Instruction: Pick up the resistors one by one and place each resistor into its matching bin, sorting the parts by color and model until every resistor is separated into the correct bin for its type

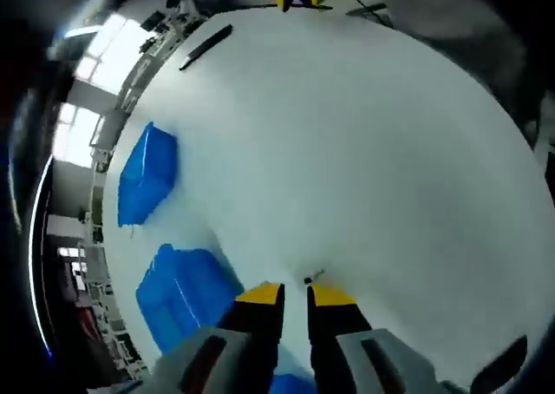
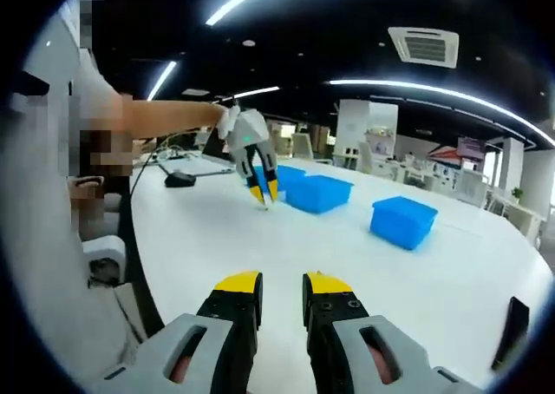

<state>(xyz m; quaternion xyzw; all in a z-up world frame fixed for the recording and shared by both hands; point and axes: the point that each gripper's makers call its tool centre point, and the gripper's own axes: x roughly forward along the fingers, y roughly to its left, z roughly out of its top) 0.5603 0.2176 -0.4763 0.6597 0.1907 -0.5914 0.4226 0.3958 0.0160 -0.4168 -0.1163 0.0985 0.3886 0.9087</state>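
The resistor (image 1: 314, 278) is a tiny dark speck with a thin lead, pinched right at the yellow tips of your left hand-held gripper (image 1: 295, 293); colour bands and model cannot be read. It hangs above the white bench (image 1: 364, 151), clear of the surface as far as the left gripper view shows. In the right gripper view the same left hand-held gripper (image 2: 264, 192) hangs in the air, tips pointing down, in front of the bins.

The risk is the grip itself: the jaws are nearly closed with only a sliver between them, and the part sits at their very edge, so a jolt or a slight easing could drop it onto the white bench, where so small a piece would be hard to find. You could also misplace it, since the three blue bins look alike: near bin (image 1: 186, 294), far bin (image 1: 146, 175), and a third blue bin (image 2: 403, 220) well apart in the right gripper view.

Your right hand-held gripper (image 2: 282, 283) holds nothing, its jaws a narrow gap apart above the bench.
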